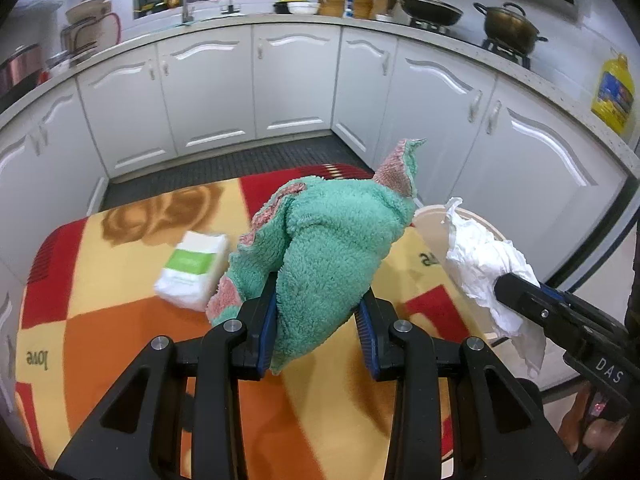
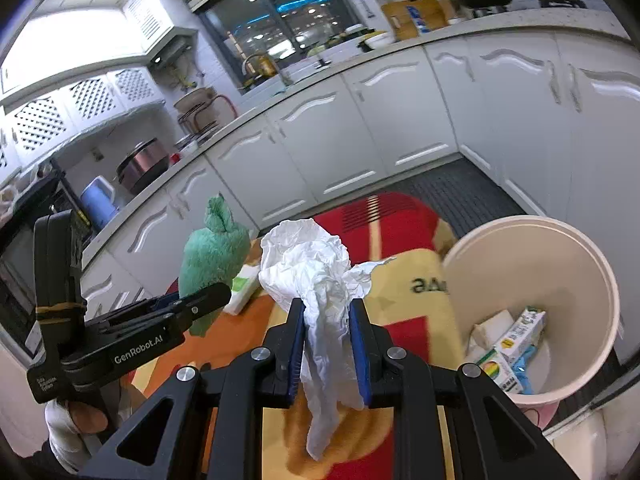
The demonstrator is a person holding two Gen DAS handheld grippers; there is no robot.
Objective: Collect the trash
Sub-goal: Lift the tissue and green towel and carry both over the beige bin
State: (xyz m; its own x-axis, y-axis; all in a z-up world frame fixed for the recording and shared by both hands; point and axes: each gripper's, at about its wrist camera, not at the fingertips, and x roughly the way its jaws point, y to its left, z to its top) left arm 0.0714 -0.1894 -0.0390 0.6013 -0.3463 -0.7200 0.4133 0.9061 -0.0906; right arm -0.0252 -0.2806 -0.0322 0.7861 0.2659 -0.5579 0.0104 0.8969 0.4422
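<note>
Tissue [image 2: 320,280] fills my right tongs [image 2: 326,344], cloth [image 1: 328,240] my left tongs [image 1: 316,328]; bin [image 2: 532,224] stands open beside desk [image 1: 120,320] edge.

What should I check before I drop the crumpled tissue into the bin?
1. Right tongs clamped on the crumpled white tissue: ok.
2. Cream bin open-topped, with room above the cartons at its bottom: ok.
3. Tissue over the bin mouth: not ok; it hangs above the patterned blanket, left of the bin.
4. Left tongs holding the green towel securely: ok.
5. Towel clear of the bin: ok; it sits left of the tissue in the right wrist view.
6. Packet with the green label remaining on the blanket: ok, untouched; whether it is trash, cannot tell.
</note>
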